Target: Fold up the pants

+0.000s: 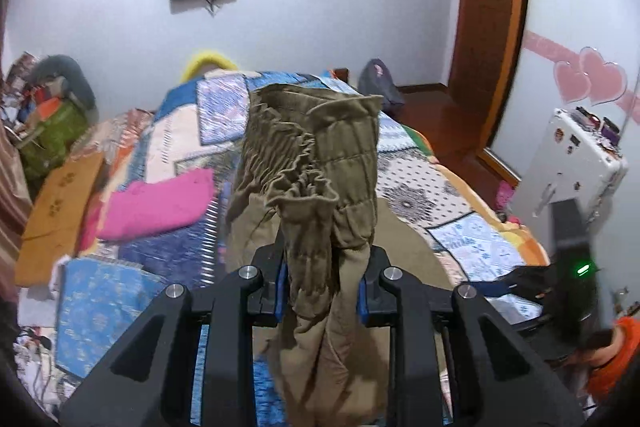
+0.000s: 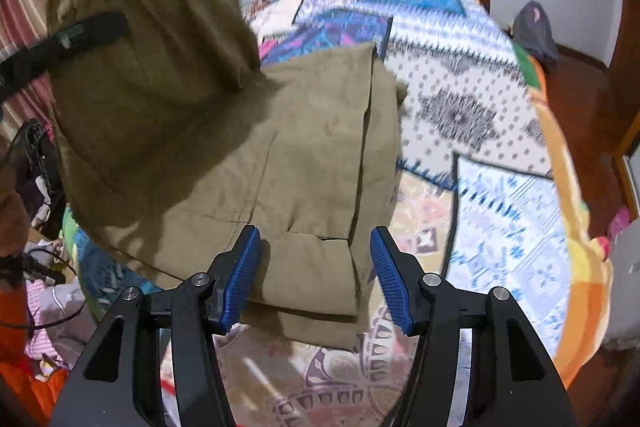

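Pants (image 1: 316, 163) bunched in left tongs (image 1: 322, 291) hiding pads, right tongs (image 2: 316, 275) wide, empty

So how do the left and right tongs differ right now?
The left tongs are shut on the bunched waistband of the olive-brown quilted pants; the right tongs stand open, gripping nothing. The left tongs hold fabric lifted off the patchwork quilt; the right tongs hover over the folded part lying flat. Both have black arms and blue pads.
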Demonstrator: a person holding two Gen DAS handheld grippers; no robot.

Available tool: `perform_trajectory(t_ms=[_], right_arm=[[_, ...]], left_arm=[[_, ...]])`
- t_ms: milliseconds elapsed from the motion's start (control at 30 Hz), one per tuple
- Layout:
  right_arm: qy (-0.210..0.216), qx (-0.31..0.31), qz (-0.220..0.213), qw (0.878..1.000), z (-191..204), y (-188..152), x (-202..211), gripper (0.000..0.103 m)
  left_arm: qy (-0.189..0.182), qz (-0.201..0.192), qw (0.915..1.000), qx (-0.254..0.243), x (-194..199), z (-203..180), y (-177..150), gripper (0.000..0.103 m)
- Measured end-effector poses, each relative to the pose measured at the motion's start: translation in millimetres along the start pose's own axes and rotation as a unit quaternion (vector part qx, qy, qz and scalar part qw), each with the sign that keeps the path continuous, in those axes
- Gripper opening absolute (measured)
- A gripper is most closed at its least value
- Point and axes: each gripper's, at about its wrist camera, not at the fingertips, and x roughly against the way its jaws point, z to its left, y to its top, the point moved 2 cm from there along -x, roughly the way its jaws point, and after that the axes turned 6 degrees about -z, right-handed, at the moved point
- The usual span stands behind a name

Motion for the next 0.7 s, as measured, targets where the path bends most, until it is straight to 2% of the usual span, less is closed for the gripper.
perform_trajectory(t_ms=[133, 367, 500, 600, 700], right_arm=[[0.01, -0.014, -0.007, 1.0, -6, 1, 2, 0.054], [-0.007, -0.013, -0.04, 0.999, -14, 4, 29, 0.054], [-0.02, -0.013, -0.064, 0.998, -17, 7, 49, 0.054], [-0.033, -0.01, -0.077, 0.996, -19, 10, 59, 0.054], [-0.044, -0.008, -0.092, 0.995, -20, 12, 69, 0.056]], left_arm=[[-0.022, 0.024, 0.9995, 0.001, -16, -12, -3, 0.025], [-0.043, 0.06, 0.9971, -0.017, -42, -39, -15, 0.025], [-0.057, 0.095, 0.9937, -0.011, -58, -50, -26, 0.026], [-0.072, 0.12, 0.9901, -0.005, -64, -53, -36, 0.04], [-0.095, 0.127, 0.9873, -0.005, -60, -59, -41, 0.061]])
